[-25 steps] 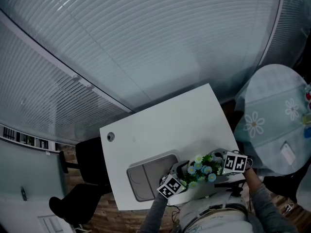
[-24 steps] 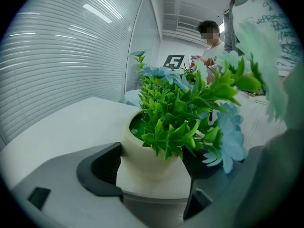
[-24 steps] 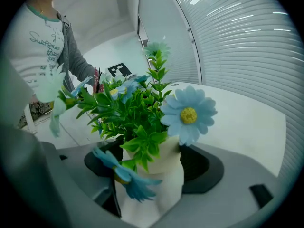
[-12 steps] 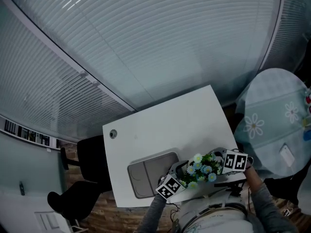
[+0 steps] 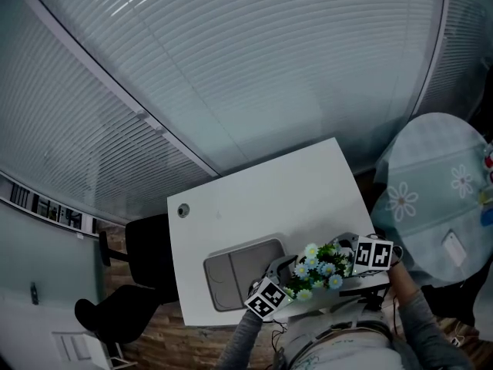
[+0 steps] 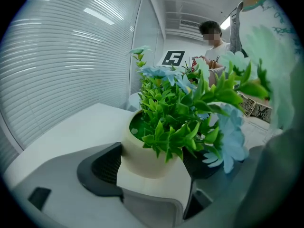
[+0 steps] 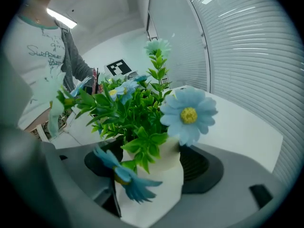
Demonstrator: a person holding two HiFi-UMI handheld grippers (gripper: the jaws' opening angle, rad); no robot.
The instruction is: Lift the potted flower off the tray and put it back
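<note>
Blinds [image 5: 231, 68] fill the upper frame above a white table [image 5: 262, 199] and tray [image 5: 231, 272]; left gripper [image 6: 152, 161] and right gripper [image 7: 151, 167] clamp the potted flower [image 5: 320, 267], its pot hidden under blossoms in the head view.

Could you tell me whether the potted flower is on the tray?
Off it: the potted flower is held by the left gripper and right gripper, beside the tray.

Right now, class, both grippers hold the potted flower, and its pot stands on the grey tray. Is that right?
Not quite. The left gripper and the right gripper do both hold the potted flower, but it is not on the grey tray. The head view shows it beside the tray, off its right end, near the table's front edge.
</note>
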